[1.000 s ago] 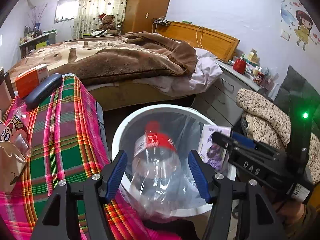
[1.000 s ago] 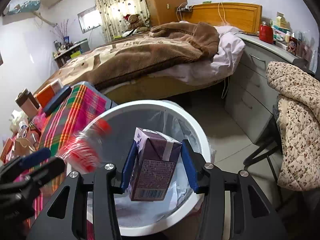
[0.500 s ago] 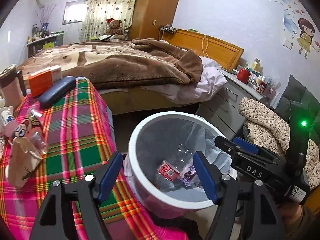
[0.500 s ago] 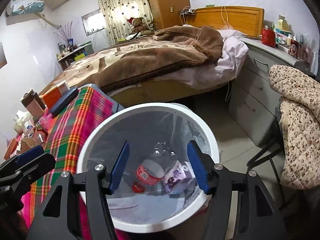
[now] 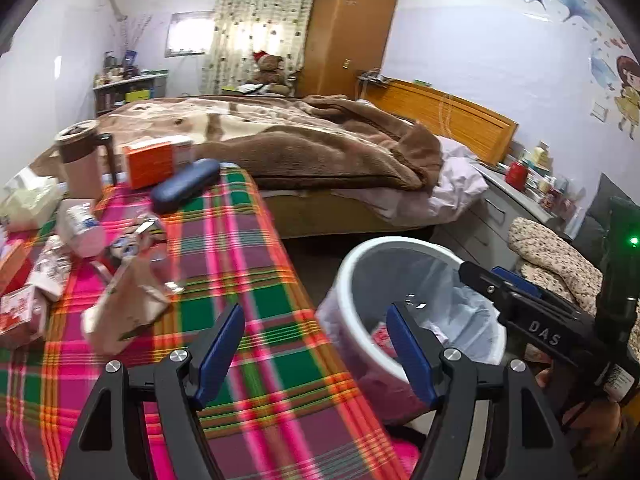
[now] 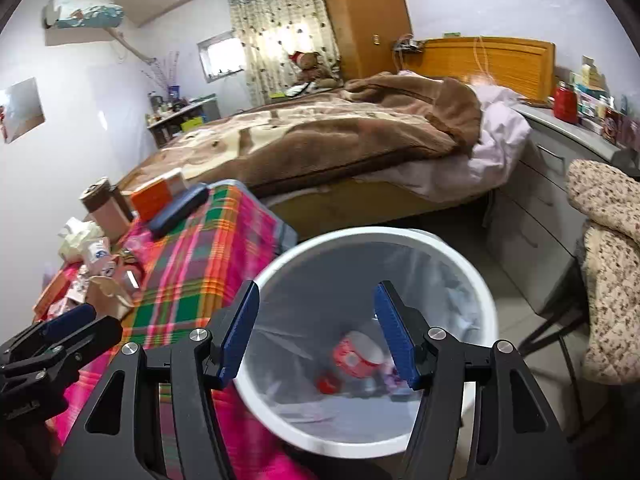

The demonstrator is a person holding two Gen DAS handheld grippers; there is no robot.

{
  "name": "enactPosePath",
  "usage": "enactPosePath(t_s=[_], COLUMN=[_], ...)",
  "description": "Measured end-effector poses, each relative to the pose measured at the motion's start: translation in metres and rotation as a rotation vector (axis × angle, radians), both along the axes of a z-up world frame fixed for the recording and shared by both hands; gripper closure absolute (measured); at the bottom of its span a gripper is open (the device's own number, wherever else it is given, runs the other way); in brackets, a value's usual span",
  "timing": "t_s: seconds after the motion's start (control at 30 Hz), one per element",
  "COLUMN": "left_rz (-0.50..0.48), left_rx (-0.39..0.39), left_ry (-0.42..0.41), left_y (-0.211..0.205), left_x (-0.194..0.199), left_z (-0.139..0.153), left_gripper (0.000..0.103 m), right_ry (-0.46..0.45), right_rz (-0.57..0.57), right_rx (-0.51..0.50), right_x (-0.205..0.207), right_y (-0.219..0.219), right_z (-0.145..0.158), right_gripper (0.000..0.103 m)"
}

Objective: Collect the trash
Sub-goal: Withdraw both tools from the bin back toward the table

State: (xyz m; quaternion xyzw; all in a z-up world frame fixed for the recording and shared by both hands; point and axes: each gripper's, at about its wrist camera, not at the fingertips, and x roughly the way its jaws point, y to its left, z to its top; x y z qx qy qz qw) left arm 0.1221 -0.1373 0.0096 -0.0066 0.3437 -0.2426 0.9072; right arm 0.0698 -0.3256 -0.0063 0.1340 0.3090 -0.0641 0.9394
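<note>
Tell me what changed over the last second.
Both tongs let go: the left tongs dropped the clear bottle, the right tongs the purple carton, and both now lie in the white bin. Both jaws have just been opening and stand empty. The left view swung toward the plaid cloth. The clutter there stayed put.

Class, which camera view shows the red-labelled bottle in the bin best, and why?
The right wrist view: it looks down into the bin, so the bottle shows lying at the bottom. The left wrist view sees the bin from the side; only a pinkish blur shows behind the rim.
</note>
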Motion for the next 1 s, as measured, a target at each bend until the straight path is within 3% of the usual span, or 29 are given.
enactPosePath(t_s=[0.37, 1.0], left_rz=[0.174, 0.412], left_rx=[0.0, 0.011], left_ry=[-0.013, -0.014], left_y=[0.09, 0.226], left_x=[0.012, 0.037], left_z=[-0.002, -0.007], left_gripper=[0.03, 0.03], right_ry=[-0.026, 0.046], right_rz=[0.104, 0.329], right_rx=[0.018, 0.057], right_x=[0.021, 0.06], right_y=[0.055, 0.163], right_z=[0.004, -0.007], right_gripper=[0.037, 0.037])
